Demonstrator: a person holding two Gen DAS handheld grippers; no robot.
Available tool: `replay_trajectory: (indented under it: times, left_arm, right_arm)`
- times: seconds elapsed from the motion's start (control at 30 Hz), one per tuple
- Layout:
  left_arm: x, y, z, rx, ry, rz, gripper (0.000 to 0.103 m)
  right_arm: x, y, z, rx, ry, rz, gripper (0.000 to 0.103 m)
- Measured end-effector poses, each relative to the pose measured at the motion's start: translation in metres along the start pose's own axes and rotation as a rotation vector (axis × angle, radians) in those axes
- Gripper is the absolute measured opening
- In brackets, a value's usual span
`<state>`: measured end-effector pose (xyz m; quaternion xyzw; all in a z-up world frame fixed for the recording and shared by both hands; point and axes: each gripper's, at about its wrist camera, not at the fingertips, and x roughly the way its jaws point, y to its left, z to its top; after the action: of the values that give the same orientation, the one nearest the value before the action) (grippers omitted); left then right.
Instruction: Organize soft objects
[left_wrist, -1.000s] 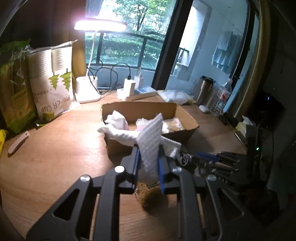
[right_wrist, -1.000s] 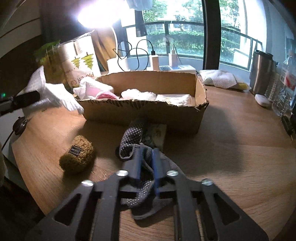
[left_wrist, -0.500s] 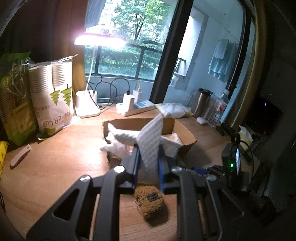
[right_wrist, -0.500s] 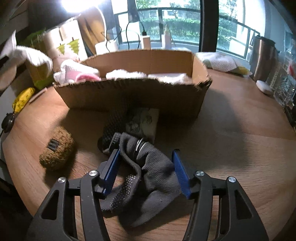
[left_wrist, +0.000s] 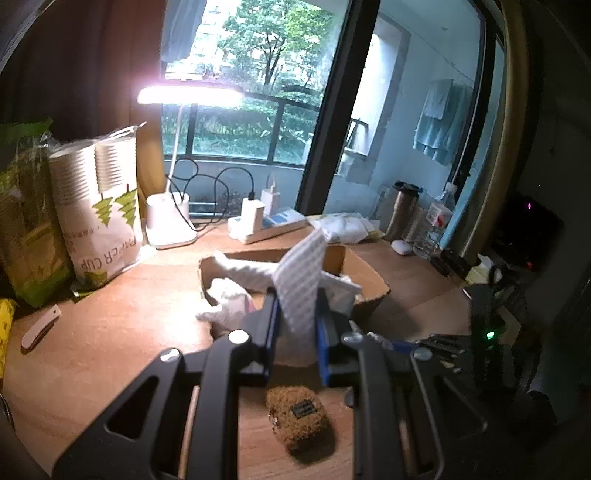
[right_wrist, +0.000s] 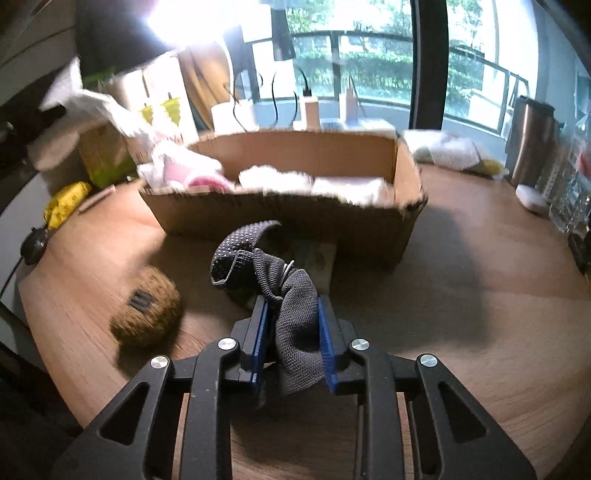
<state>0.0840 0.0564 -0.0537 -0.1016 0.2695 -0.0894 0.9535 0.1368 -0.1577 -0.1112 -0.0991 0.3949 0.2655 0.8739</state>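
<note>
The left gripper (left_wrist: 297, 314) is clamped on a white ribbed cloth (left_wrist: 301, 273), which stands up between its blue pads and trails toward a cardboard box (left_wrist: 365, 269) on the wooden table (left_wrist: 110, 321). The cloth hangs above the box's near-left end; whether it touches the white things inside cannot be told. The right gripper (right_wrist: 291, 325) has a dark grey knitted sock (right_wrist: 295, 317) bunched between its pads, and its jaws are closing on it; the pads press the fabric on both sides. The sock's dotted end (right_wrist: 240, 243) arches forward toward the box's front wall (right_wrist: 280, 221), just in front of it, and a pale flat item (right_wrist: 317, 258) lies under it against that wall. Inside the box lie white cloths (right_wrist: 273, 177) and a pink-and-white piece (right_wrist: 188, 170) at its left end. A brown fuzzy pouch (right_wrist: 147, 310) with a dark label lies on the table left of the sock, near the table's front-left edge. Behind the box stand a lit desk lamp (left_wrist: 170, 218), a power strip (left_wrist: 269, 225) and a paper-cup bag (left_wrist: 99, 206).
</note>
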Motion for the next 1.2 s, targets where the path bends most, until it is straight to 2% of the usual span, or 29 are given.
replay_trajectory:
  times: [0.4,0.77,0.97,1.13,1.2]
  left_arm:
    - [0.03,-0.008,0.023,0.068,-0.03,0.046,0.018]
    - [0.073,0.0,0.033,0.051,-0.009,0.056,0.018]
    - [0.101,0.01,0.03,0.027,0.042,0.077,0.02]
    - [0.12,0.02,0.024,-0.006,0.081,0.096,0.02]
    - [0.126,0.023,0.021,-0.015,0.098,0.102,0.024]
  right_arm:
    - [-0.024,-0.013,0.046,-0.028,-0.119,0.009,0.027]
    - [-0.018,-0.032,0.087,-0.02,-0.2,0.016,0.027]
    - [0.001,-0.043,0.108,-0.012,-0.213,0.008,0.028]
    - [0.024,-0.044,0.114,-0.009,-0.188,0.011,0.028]
    - [0.033,-0.043,0.113,-0.014,-0.174,0.016,0.029]
